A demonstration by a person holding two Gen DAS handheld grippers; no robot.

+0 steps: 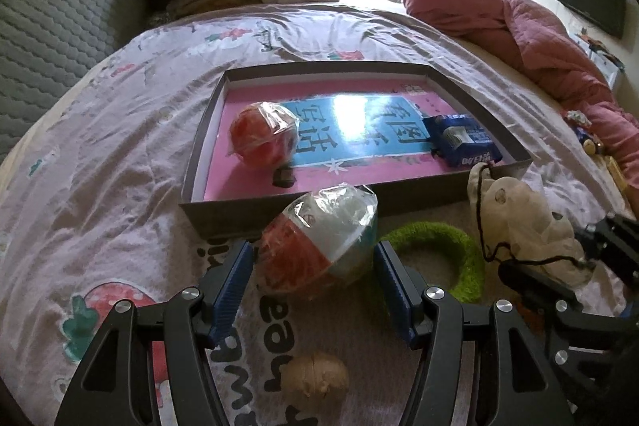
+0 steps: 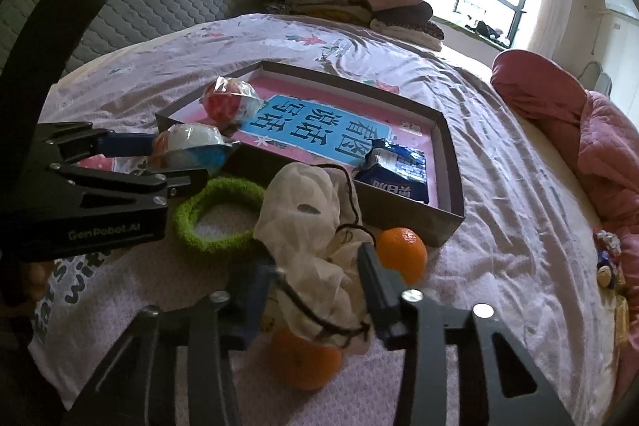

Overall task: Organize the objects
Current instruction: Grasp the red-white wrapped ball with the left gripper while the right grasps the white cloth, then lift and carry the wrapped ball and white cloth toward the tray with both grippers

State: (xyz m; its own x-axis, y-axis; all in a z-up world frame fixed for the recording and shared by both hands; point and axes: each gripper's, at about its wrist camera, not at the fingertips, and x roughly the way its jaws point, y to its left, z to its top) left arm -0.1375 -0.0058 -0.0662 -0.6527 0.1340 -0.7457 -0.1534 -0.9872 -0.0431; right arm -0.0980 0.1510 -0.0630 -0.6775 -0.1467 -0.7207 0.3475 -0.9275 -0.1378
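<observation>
Bed w/ pink printed sheet carried everything; soft surface, so round items sat in dips rather than rolling. Shallow grey box lay mid-bed as the collection spot, judging by what was already inside: a wrapped red ball at its left and a blue snack pack at its right near corner. Cream drawstring pouch was lifted just in front of the box, right gripper w/ fingers either side of the cloth, seemingly pinching it, prob to carry it in. Green fuzzy ring lay on the sheet btwn the two grippers, untouched. Left gripper was clamped on the wrapped red/white/blue ball, held off the sheet right at the box's near wall, prob about to go over it. Two oranges sat beside and under the pouch, a tan walnut-like nut near the left gripper, all still outside.
</observation>
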